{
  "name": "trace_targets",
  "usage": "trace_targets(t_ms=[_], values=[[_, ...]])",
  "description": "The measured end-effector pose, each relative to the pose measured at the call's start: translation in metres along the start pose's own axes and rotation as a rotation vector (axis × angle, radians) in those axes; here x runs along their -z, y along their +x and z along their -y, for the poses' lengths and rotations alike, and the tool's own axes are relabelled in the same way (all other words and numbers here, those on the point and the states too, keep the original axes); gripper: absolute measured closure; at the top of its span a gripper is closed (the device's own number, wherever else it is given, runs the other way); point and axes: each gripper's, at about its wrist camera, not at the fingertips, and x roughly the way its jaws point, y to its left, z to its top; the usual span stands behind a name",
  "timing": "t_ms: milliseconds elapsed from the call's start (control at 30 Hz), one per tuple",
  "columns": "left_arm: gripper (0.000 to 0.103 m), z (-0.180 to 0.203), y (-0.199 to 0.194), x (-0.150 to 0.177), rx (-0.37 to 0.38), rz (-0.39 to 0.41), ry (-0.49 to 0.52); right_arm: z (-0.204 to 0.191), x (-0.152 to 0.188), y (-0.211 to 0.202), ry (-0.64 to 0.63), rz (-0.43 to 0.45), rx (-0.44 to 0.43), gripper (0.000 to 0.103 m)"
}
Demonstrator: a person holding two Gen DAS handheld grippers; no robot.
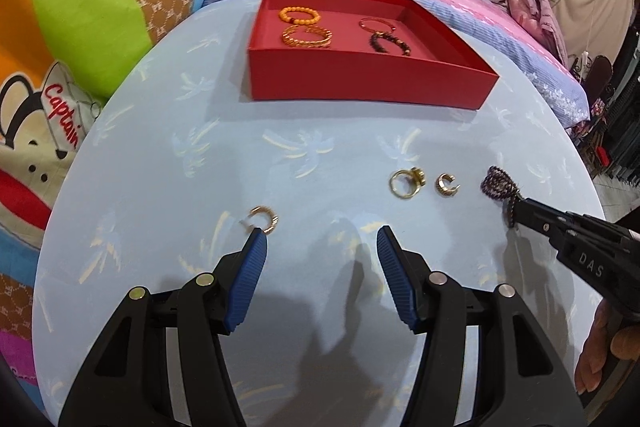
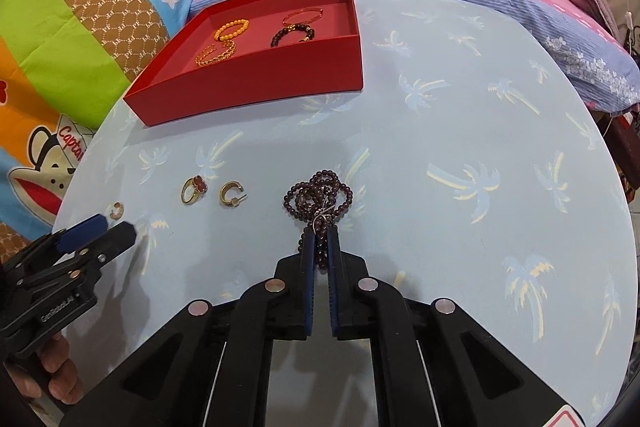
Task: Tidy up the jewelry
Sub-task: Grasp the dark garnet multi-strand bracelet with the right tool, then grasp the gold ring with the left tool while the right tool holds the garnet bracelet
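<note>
Slippage threatens: the right gripper (image 2: 319, 247) pinches only one loop of the tangled dark-purple bead necklace (image 2: 320, 197), seemingly, while the left gripper (image 1: 320, 243) hovers half-open, empty.

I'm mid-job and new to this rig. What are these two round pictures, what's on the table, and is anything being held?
Each picture comes from a camera on a hand-held two-finger gripper, looking along its fingers. The left gripper is open, near a small gold earring. The right gripper is shut on a dark bead necklace. On the pale blue table also lie a gold ring and a second earring. The red box already holds four bracelets.
</note>
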Motion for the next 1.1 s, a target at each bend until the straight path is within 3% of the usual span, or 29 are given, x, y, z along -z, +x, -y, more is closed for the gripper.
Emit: trace_targets(t_ms=[267,467,667,833,1067,1100], values=[[0.049,0.027,0.019,-0.016,0.061,-0.002,0.050,0.000,0.004,-0.008,0.010,0.000,-0.023,0.098],[0.052,0.037,0.033,-0.024,0.063,-0.015,0.063,0.002,0.006,-0.005,0.025,-0.011,-0.033,0.098],[0.061,0.042,0.040,-0.032,0.054,-0.009,0.074,0.002,0.004,-0.003,0.028,-0.015,-0.043,0.098],[0.081,0.043,0.041,-0.033,0.071,-0.011,0.083,0.000,0.005,0.000,0.026,-0.023,-0.049,0.098],[0.081,0.044,0.038,-0.029,0.087,-0.016,0.088,-0.001,0.005,-0.003,0.023,-0.018,-0.057,0.098],[0.088,0.044,0.037,-0.029,0.091,-0.018,0.085,-0.002,0.005,-0.004,0.023,-0.016,-0.058,0.098]])
